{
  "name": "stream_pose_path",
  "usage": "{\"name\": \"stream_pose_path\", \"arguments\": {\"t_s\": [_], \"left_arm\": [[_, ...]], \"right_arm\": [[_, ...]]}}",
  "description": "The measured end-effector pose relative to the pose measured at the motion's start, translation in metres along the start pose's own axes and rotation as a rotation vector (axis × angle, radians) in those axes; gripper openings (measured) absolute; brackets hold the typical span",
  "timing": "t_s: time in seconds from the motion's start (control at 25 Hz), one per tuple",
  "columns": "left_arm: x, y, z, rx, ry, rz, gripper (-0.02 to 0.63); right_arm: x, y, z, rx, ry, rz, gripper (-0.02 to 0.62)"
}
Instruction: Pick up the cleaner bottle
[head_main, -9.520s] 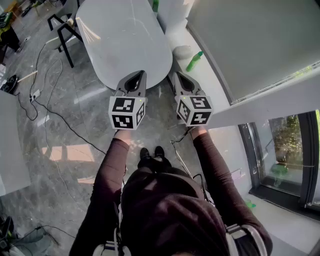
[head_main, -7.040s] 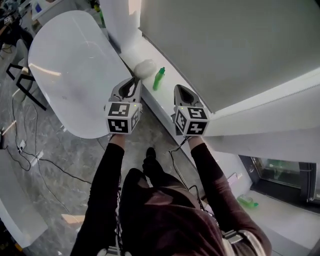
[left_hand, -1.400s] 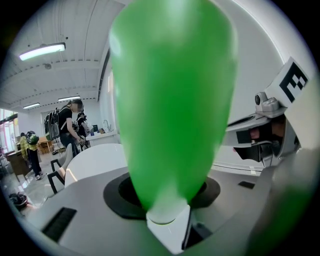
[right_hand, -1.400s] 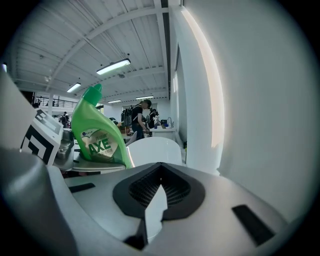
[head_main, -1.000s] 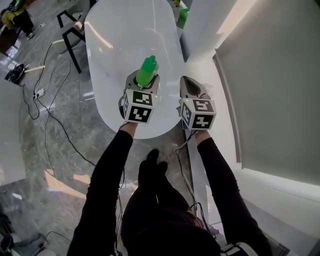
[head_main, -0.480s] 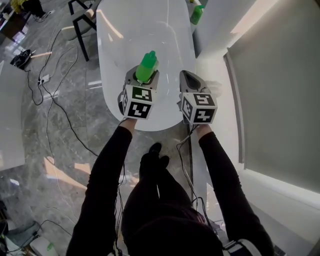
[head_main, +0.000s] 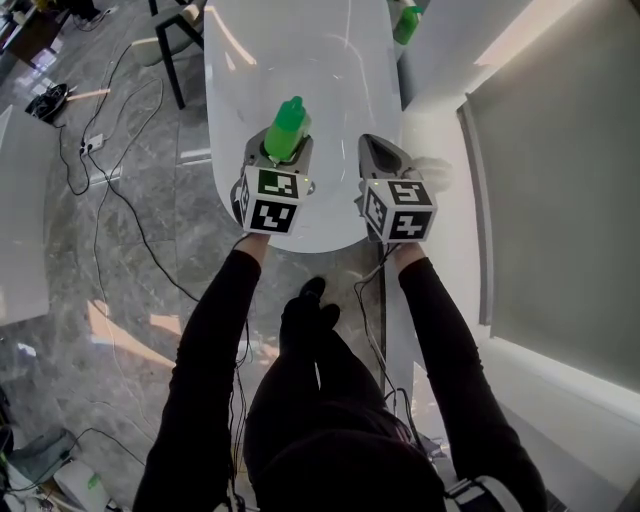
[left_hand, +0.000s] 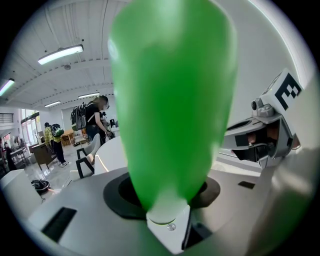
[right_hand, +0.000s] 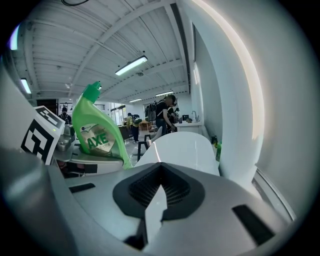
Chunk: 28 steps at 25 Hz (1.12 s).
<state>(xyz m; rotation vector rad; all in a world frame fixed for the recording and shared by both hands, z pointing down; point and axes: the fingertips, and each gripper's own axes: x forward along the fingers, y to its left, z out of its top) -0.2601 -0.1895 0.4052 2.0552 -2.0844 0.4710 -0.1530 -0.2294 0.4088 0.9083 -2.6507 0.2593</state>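
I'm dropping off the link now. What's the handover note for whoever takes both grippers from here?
Left gripper: shut on the cleaner bottle, which is upright with its cap up.
Right gripper: shut, empty, level with the left one.
Where: the bottle is held over the near end of the white table. A second green bottle stands past the table's far end.
Done: the pick-up.
Left: nothing on the pick-up itself; probably just hold the grip steady.
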Motion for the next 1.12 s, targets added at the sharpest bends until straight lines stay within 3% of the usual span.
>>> {"name": "stream_pose_path", "arguments": {"t_s": [0.36, 1.12], "left_arm": [[-0.007, 0.007, -0.006, -0.016, 0.004, 0.015, 0.196], [-0.008, 0.012, -0.008, -0.021, 0.005, 0.015, 0.196]], "right_arm": [[0.006, 0.017, 0.001, -0.058, 0.006, 0.034, 0.002], [0.011, 0.018, -0.002, -0.049, 0.012, 0.034, 0.002]]}}
